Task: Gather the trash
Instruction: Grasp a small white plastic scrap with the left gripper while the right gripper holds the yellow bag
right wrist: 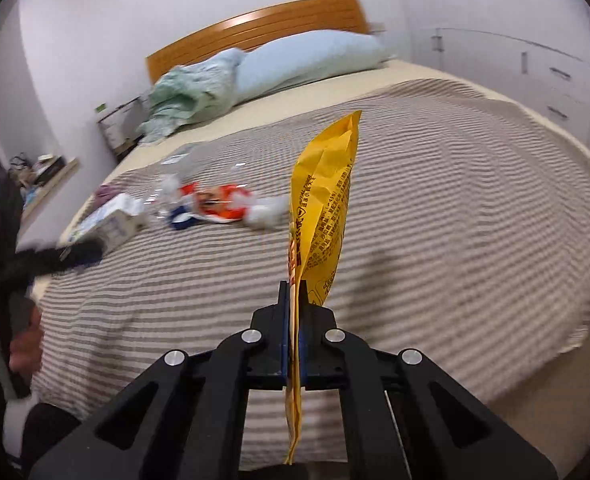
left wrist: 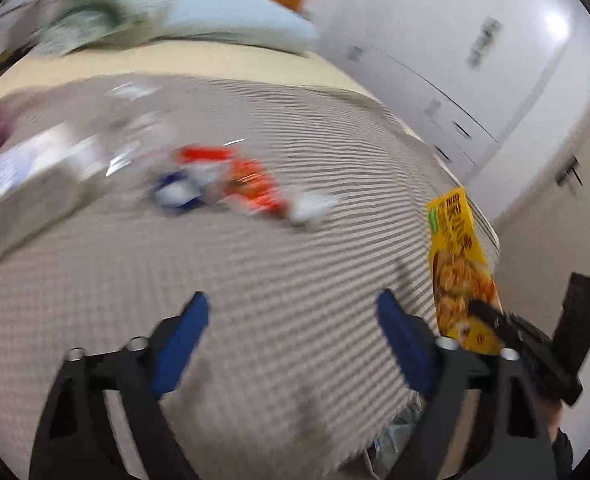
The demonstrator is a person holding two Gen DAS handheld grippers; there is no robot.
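Trash pickup on a striped bed, 1 yellow packet (right wrist: 322, 216) in hand.

Right gripper (right wrist: 294, 300) pinches the packet upright above the blanket (right wrist: 455, 208); left gripper (left wrist: 291, 312) hangs wide, empty. Next probably needs bagging it, then reaching the orange wrapper (right wrist: 223, 206) mid-bed.

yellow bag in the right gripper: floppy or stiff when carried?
Probably semi-stiff: the yellow bag stands upright above the shut right gripper without folding over. Likely light and empty, since it looks flat and creased. The glossy film may slip, though the pinch looks firm.

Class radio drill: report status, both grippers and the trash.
Right gripper shut on yellow packet. Left gripper open, empty. Wrappers remain on bed.
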